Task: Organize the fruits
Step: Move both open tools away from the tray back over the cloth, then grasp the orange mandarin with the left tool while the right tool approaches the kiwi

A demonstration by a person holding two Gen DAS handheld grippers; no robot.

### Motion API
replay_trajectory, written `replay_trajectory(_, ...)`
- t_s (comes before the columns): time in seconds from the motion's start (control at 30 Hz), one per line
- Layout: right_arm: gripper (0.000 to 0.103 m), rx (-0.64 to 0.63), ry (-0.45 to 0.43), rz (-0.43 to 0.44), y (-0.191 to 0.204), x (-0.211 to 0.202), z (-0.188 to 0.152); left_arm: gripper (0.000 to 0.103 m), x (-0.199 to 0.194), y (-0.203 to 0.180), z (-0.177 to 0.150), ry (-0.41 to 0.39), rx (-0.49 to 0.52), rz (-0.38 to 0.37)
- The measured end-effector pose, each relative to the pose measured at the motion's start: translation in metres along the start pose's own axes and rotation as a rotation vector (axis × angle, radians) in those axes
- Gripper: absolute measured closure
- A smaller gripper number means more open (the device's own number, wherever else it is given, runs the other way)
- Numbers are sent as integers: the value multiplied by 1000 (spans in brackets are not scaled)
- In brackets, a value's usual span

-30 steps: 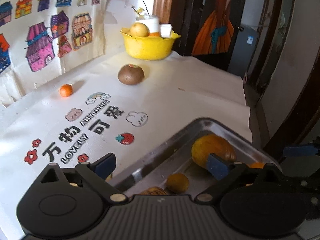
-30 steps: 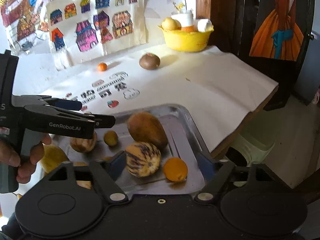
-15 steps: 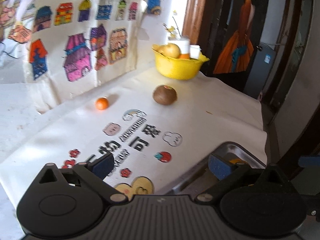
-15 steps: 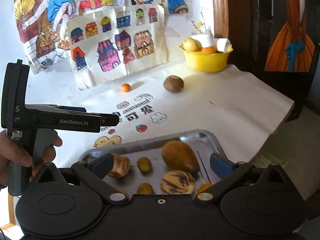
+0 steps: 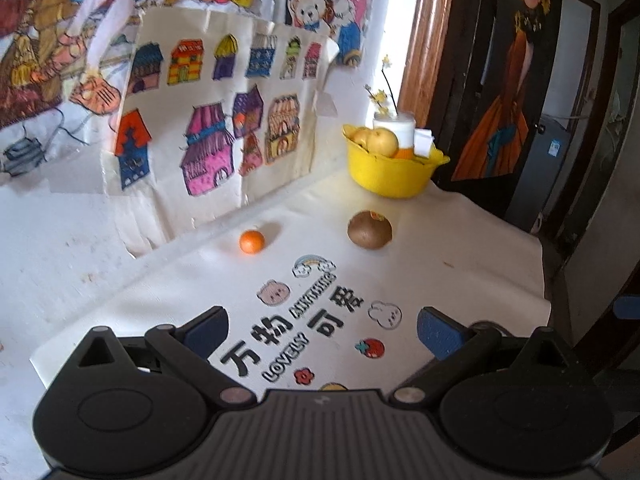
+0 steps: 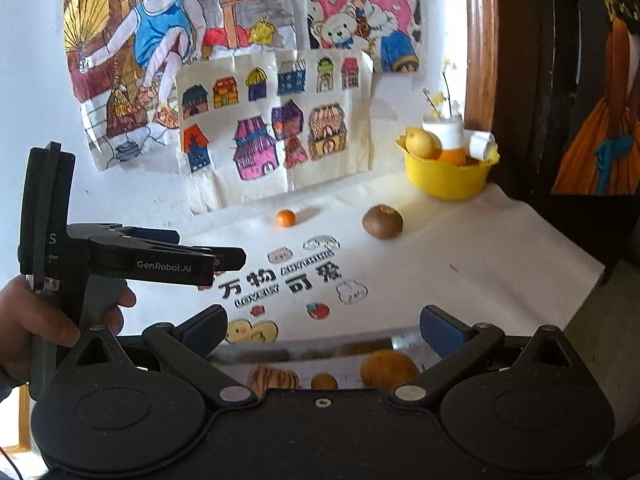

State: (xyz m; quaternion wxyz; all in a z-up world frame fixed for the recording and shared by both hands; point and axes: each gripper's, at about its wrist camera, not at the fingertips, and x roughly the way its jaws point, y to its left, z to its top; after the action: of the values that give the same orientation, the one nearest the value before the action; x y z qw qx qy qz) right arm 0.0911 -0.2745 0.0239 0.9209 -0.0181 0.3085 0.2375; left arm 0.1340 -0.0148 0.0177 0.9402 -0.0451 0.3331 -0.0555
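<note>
Both tools have lifted and pulled back since a second ago, so the metal tray (image 6: pixel 304 346) has dropped out of the left wrist view and shows only as a strip low in the right one. Left tool (image 5: pixel 322 330) has its jaws spread wide with nothing between them; right tool (image 6: pixel 323 326) is equally wide and empty. Ahead of both, on the white desk cloth (image 5: pixel 460 248), lie a small orange (image 5: pixel 252 241) and, to its right, a brown round fruit (image 5: pixel 369 229), well apart; farther ahead sits the yellow bowl (image 5: pixel 390 172) of fruit. Only the right view shows the tray's striped fruit (image 6: pixel 274 378), small yellow fruit (image 6: pixel 324 381) and tan fruit (image 6: pixel 388 366), all partly cut off by the tool body and blurred.
</note>
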Motion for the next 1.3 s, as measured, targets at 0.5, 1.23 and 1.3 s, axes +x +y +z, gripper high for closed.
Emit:
replay_trajectory(0.5, 1, -46, -38, 23, -1, 14, 39, 1, 12, 17, 21, -22, -12, 40)
replay_trajectory(1.23, 1, -78, -5, 38, -36, 90, 87, 0, 96, 34, 48, 18, 1, 81)
replay_trajectory(1.3, 1, -76, 5, 39, -41, 102, 91, 1, 108, 37, 49, 23, 7, 88)
